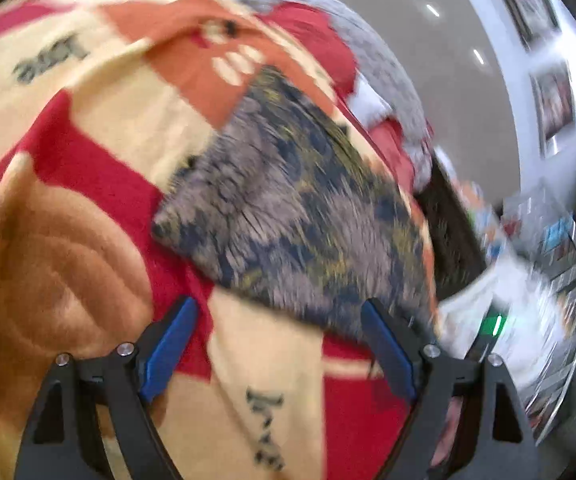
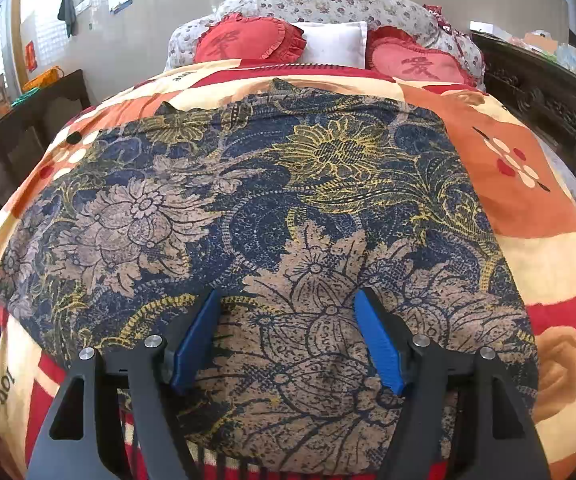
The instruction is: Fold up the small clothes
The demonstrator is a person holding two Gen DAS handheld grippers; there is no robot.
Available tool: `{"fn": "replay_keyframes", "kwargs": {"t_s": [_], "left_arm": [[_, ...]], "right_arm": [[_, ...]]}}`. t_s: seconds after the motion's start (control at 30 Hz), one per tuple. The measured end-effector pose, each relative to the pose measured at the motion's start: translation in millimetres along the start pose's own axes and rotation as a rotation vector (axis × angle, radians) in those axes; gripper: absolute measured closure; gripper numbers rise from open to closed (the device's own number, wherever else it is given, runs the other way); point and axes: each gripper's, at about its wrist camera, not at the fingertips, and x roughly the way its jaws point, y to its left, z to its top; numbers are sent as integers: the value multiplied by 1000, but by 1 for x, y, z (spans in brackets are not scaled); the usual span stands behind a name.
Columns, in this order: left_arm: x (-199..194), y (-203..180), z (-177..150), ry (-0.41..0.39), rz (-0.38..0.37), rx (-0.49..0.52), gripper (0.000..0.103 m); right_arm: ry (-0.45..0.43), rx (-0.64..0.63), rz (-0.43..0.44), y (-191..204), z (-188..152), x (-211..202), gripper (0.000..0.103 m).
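**Floral garment laid flat on the bed, both grippers spread**

A dark blue garment (image 2: 271,216) printed with tan and yellow flowers is seen spread flat across a bed covered by a blanket (image 2: 528,208) patterned in red, cream and orange. In the right wrist view the garment fills most of the picture, its far edge lying towards the head of the bed and its near edge reaching down between the fingers of the right gripper (image 2: 288,344). That gripper is held over the near part of the cloth with its blue pads (image 2: 380,348) set wide apart; nothing is pinched between them.

Beyond the garment, two red heart-shaped cushions (image 2: 247,38) are placed at the head of the bed, with a white pillow (image 2: 334,46) between them and a flowered grey bolster (image 2: 328,2) behind. Dark carved furniture (image 2: 544,96) is seen along the right side of the bed.

The left wrist view is blurred. There the garment (image 1: 300,208) is seen at an angle, lying on the blanket (image 1: 87,128), one corner pointing to the left. The left gripper (image 1: 279,344) is spread wide as well, its blue pads (image 1: 167,348) apart. The right-hand finger is close to the near edge of the garment, though whether it is touched cannot be told through the blur. Black lettering is printed on the blanket between the fingers.
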Motion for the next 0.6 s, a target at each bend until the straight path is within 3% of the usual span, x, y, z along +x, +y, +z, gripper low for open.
{"fn": "replay_keyframes", "kwargs": {"t_s": [0.17, 0.27, 0.37, 0.43, 0.47, 0.6], "left_arm": [[6, 25, 32, -42, -112, -330, 7], [11, 33, 47, -38, -149, -430, 7], [17, 29, 53, -17, -192, -432, 8], [19, 20, 52, 6, -246, -376, 22], [18, 13, 51, 14, -250, -322, 23], [18, 14, 51, 1, -149, -206, 23]], "right_arm": [[0, -2, -4, -1, 0, 0, 19], [0, -3, -5, -1, 0, 0, 19], [0, -4, -6, -1, 0, 0, 19], [0, -4, -6, -1, 0, 0, 19], [0, -3, -6, -1, 0, 0, 19], [0, -3, -6, -1, 0, 0, 19]]}}
